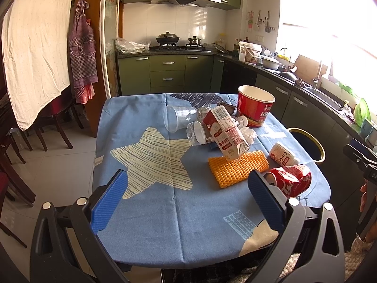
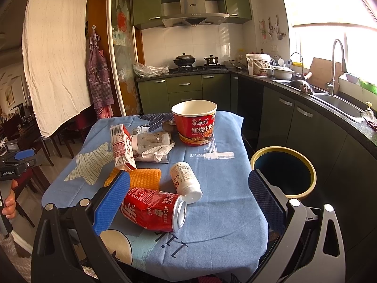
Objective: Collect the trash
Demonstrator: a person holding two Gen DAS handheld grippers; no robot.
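While both grippers hang over the near edge of the table (image 1: pixel 146 247), neither has hold of anything. Left gripper (image 1: pixel 188 186): jaws spread wide, blue pads bare, bare blue cloth between them. Just past its right finger lies a dented red can (image 1: pixel 291 181) on its side; ahead of that finger, an orange mesh pad (image 1: pixel 238 168), with a tilted milk carton (image 1: pixel 226 132) leaning onto the pad's far edge. Further ahead: a clear cup (image 1: pixel 175 118) on its side, a crushed clear bottle (image 1: pixel 198 134), a crumpled tissue (image 1: pixel 249 135), a red noodle tub (image 1: pixel 255 106) standing upright. A small white bottle (image 1: pixel 282 154) lies beyond the can.

Right gripper (image 2: pixel 188 189): jaws also wide apart, empty. The red can (image 2: pixel 150 208) lies between them, close against the left finger, open end facing right. The white bottle (image 2: pixel 186 181) lies just beyond the can, touching or nearly so. Off the right finger, beside the table, stands the bin (image 2: pixel 284 173), open top, yellow rim. The noodle tub (image 2: pixel 194 122) is well ahead.
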